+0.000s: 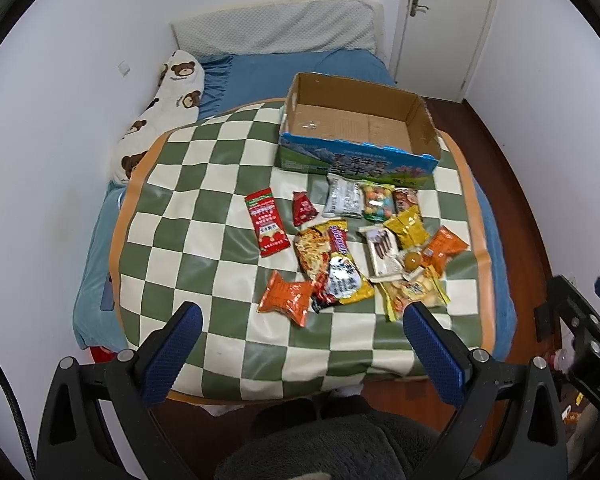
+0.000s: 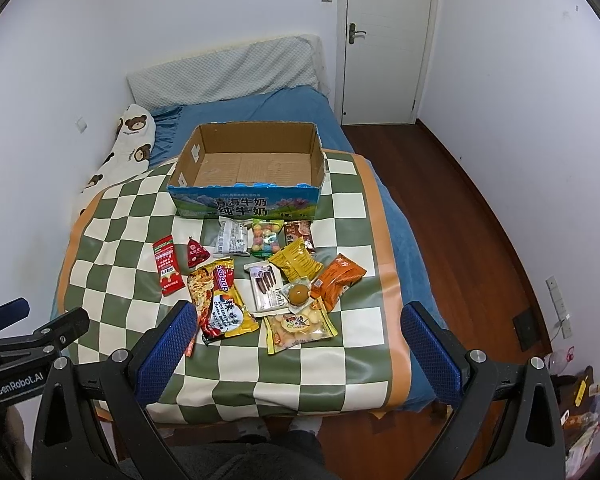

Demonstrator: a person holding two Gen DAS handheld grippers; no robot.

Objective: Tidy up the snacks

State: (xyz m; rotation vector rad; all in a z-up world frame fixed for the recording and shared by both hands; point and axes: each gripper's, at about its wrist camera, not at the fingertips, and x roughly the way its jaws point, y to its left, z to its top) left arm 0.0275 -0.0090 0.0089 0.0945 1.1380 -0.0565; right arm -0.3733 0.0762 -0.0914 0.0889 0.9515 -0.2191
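— So, where are our snacks (image 2: 260,280)?
— In a pile on the checkered mat (image 1: 204,184), just in front of the cardboard box (image 2: 244,196).
— And our grippers?
— The left gripper (image 1: 302,334) and right gripper (image 2: 300,330) hang above the near edge, both spread wide, holding nothing.

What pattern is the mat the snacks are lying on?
The mat is a green-and-cream checkerboard with an orange border, clearest in the right wrist view.
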